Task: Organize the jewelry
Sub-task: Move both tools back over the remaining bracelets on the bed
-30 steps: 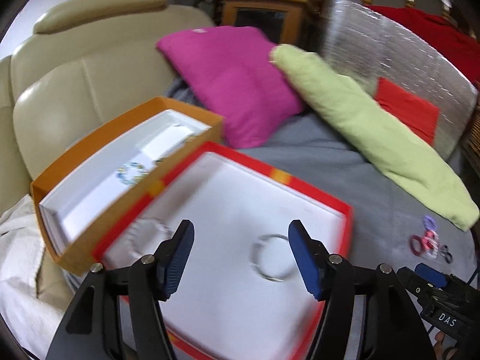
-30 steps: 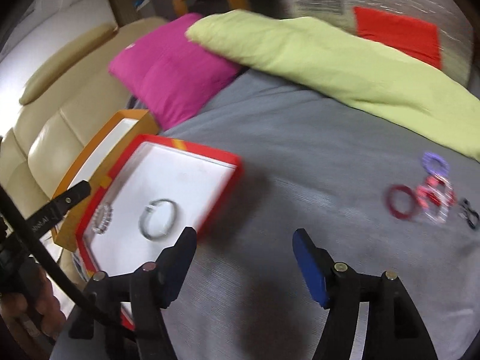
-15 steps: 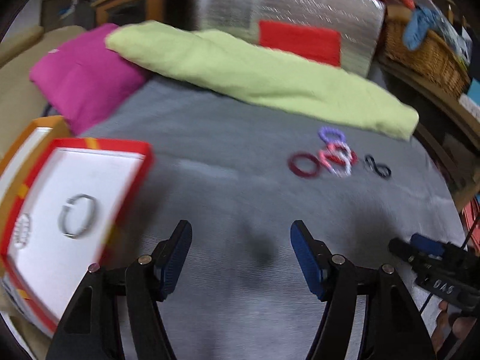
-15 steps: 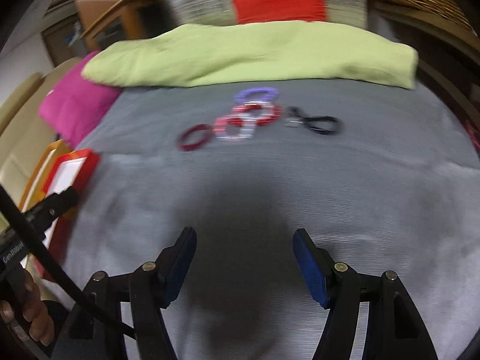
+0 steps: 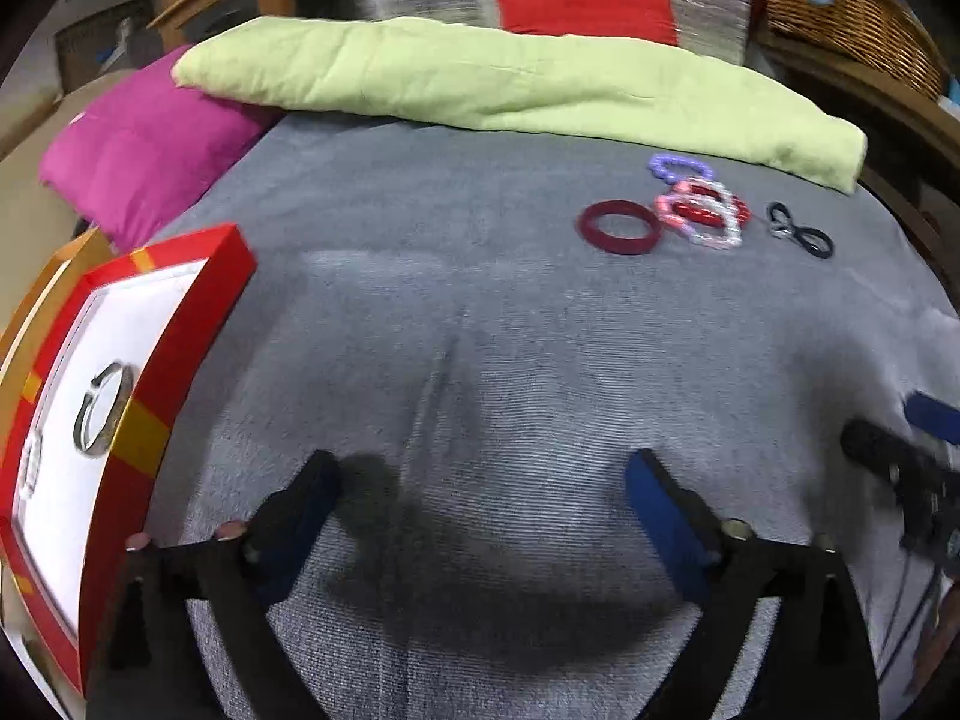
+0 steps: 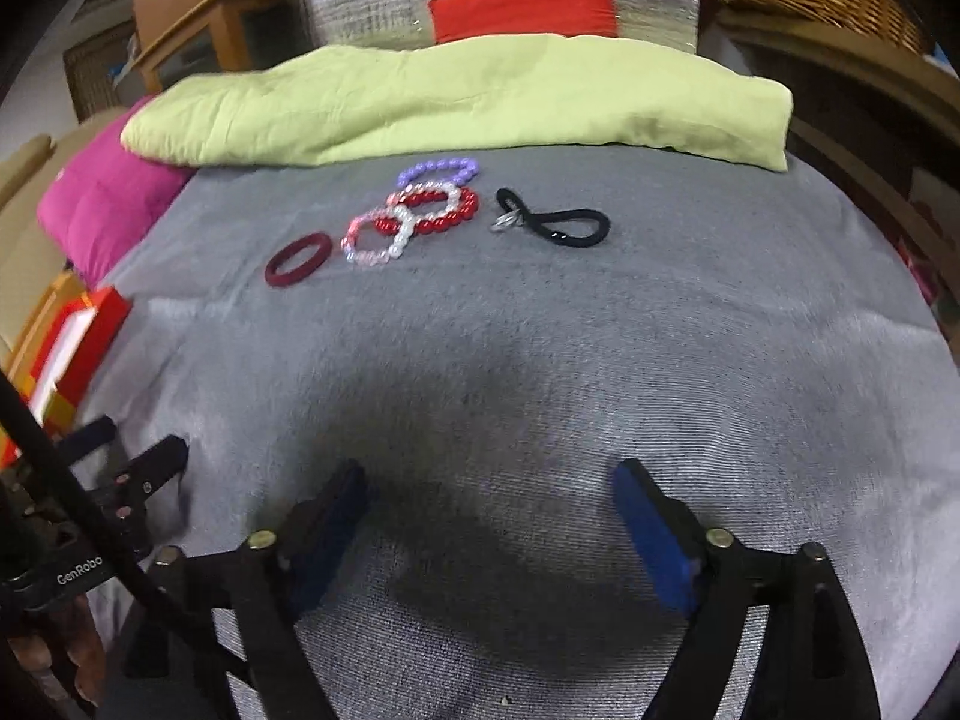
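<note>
From the left wrist view, the left gripper (image 5: 480,516) hangs low over the grey bed cover (image 5: 480,360), its fingers (image 5: 666,522) spread wide and holding nothing. At the left edge of the frame sits the red box (image 5: 180,324) with its white lining, and inside it lies a silver bangle (image 5: 102,408) with what looks like a pale beaded bracelet (image 5: 29,468) below it, half cut off by the edge. An orange box (image 5: 66,258) sits just behind it. In the upper right of the frame the loose jewelry waits on the cover: a dark red ring-shaped bangle (image 5: 621,227), a tangle of pink, red and clear beaded bracelets (image 5: 705,213) touching one another, a purple beaded bracelet (image 5: 681,166) just above them, and a black cord piece (image 5: 801,231) a little apart to the right. The right gripper (image 5: 900,474) pokes in at the right edge.

From the right wrist view, this gripper's own fingers (image 6: 654,540) are also spread and empty, pointing up the frame toward the same cluster, which lies in the upper middle, in front of a green folded blanket (image 6: 456,102). The dark red bangle sits at the cluster's left, the black cord with a small metal ring at its right.

I'd judge the step in hand is the reach for the next piece, with some pieces already boxed. The next move calls for closing in on one single piece; the dark red bangle and the cord lie free, while the beaded ones overlap and may drag each other along.
</note>
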### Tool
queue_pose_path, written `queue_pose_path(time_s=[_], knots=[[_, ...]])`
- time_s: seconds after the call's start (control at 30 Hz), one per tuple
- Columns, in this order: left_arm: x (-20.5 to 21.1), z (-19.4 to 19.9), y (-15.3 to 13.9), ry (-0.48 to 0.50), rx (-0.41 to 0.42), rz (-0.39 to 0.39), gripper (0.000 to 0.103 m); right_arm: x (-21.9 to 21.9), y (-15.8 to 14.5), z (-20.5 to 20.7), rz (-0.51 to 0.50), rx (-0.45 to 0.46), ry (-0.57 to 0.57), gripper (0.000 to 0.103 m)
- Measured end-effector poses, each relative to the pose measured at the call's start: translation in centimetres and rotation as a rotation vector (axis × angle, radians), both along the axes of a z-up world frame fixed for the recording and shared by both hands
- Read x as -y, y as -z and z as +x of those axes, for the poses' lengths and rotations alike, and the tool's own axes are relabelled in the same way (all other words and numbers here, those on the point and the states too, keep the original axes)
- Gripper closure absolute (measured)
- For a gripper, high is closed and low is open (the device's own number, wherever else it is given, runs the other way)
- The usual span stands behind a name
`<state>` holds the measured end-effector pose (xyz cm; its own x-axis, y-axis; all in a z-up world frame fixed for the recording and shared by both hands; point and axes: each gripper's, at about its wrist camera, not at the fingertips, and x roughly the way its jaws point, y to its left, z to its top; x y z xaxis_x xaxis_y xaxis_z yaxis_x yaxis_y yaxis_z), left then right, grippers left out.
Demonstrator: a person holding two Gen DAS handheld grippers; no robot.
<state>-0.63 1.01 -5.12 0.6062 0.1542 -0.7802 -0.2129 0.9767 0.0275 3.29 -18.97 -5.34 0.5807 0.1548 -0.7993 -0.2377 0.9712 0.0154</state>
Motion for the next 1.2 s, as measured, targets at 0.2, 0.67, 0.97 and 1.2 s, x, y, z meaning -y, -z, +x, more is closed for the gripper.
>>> queue_pose_path(time_s=[0.2, 0.67, 0.97, 1.2], knots=[[-0.7, 0.0, 0.3, -0.001, -0.004, -0.035, 0.000, -0.7, 0.7, -0.2, -0.039, 0.004, -0.011, 0.000], [-0.8, -0.3, 0.2, 0.004, 0.007, -0.044, 0.000, -0.8, 0.5, -1.3, -0.051, 0.047, -0.001, 0.000], [-0.9, -0.2, 0.2, 0.016, -0.020, -0.041, 0.000, -0.5, 0.4, -1.6, -0.051, 0.063, 0.005, 0.000], [-0.8, 0.0, 0.2, 0.008, -0.032, -0.050, 0.000, -0.6, 0.2, -1.3, -0.071, 0.017, 0.019, 0.000]])
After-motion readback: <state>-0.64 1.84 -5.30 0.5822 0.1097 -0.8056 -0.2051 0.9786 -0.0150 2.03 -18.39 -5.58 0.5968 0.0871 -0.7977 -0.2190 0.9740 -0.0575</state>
